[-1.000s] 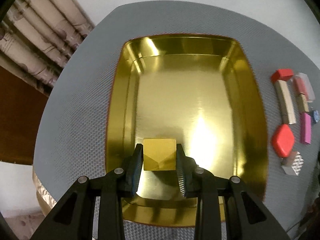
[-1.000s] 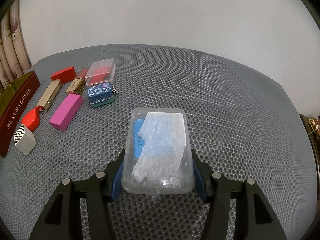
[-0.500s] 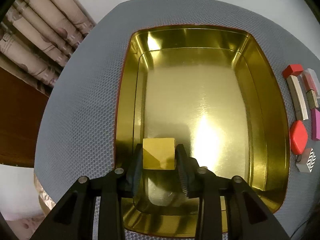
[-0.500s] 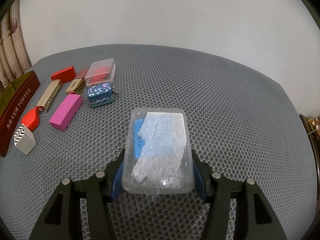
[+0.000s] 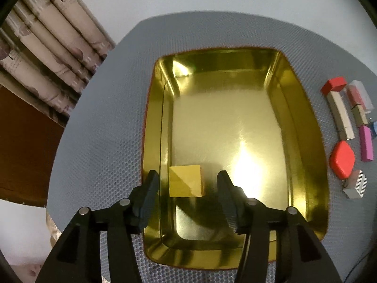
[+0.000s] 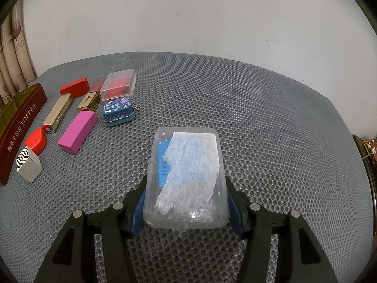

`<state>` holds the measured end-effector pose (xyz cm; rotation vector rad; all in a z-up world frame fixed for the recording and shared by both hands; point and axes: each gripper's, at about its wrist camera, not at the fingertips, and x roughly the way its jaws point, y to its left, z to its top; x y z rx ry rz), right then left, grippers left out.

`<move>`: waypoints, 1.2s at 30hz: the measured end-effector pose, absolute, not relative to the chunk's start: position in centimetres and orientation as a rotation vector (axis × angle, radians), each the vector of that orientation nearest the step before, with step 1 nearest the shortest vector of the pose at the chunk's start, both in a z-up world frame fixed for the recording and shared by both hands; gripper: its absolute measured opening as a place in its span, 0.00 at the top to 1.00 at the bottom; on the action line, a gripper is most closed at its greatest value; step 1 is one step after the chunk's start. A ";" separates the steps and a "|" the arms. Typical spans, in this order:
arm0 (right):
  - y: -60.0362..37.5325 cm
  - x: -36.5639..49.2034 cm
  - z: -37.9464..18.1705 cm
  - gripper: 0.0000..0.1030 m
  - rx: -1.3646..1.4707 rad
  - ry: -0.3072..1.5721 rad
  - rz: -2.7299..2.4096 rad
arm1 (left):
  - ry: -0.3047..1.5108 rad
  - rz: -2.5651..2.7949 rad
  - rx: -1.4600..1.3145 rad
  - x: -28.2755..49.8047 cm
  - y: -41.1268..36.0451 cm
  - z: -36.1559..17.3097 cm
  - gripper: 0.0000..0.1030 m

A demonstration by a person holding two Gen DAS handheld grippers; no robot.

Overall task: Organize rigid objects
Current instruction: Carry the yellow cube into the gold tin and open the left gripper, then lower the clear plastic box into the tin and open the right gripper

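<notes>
- Starting on the far left of the left wrist view: the left gripper (image 5: 187,181) hangs over the near end of the gold tin tray (image 5: 304,108), fingers spread wide and pinching nothing.
- The left finger (image 5: 150,188) sits right over the tray's left wall, the right finger (image 5: 226,188) is over the tray floor.
- The gold cube (image 5: 185,181) sits on the tray floor between the two fingers, closer to the left one, with a visible gap on each side, so neither pad is touching it.
- Off to the right of the fingers, outside the tray on the grey mesh mat (image 5: 99,141), there's a row of small stuff: a red block (image 5: 334,85), a long beige box (image 5: 341,115), a red diamond-shaped case (image 5: 342,159) and a zigzag-patterned block (image 5: 355,187) nearest.
- Over on the right wrist view, way left of the fingers, the same pile shows up: the tray's dark red side, the pink block (image 6: 77,132), a blue patterned mini tin (image 6: 117,110) and a clear box with red inside (image 6: 119,87) at the back.
- The right gripper (image 6: 186,202) has its fingers closed in on a clear plastic box (image 6: 187,176), pinching its near end from both sides, pads pressed flat against the walls.
- That box has a torn whitish label on top and something blue inside. Can't tell if it's resting on the mat or lifted a bit.
</notes>
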<state>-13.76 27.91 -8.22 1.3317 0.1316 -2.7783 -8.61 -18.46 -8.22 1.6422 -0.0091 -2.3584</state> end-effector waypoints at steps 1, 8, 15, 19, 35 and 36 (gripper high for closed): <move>27.9 -13.8 -8.2 0.43 1.332 0.132 -2.778 | -0.015 -2.368 1.630 -8.5 -18.4 -7.9 0.53; 28.4 -14.1 -8.1 0.43 1.331 0.122 -2.776 | -0.039 -2.445 1.528 -6.5 -16.7 -5.7 0.48; 29.0 -14.0 -7.9 0.43 1.330 0.122 -2.776 | 0.002 -2.489 1.416 -3.8 -16.9 -4.9 0.47; 29.4 -13.8 -7.7 0.43 1.330 0.138 -2.784 | 0.054 -2.476 1.352 -2.7 -18.0 -4.9 0.46; 27.5 -12.5 -3.3 0.44 1.311 0.143 -2.826 | 0.110 -2.454 1.247 -1.0 -19.6 -6.4 0.34; 26.5 -12.5 -2.6 0.44 1.292 0.147 -2.816 | 0.118 -2.446 1.247 -1.1 -19.7 -6.5 0.32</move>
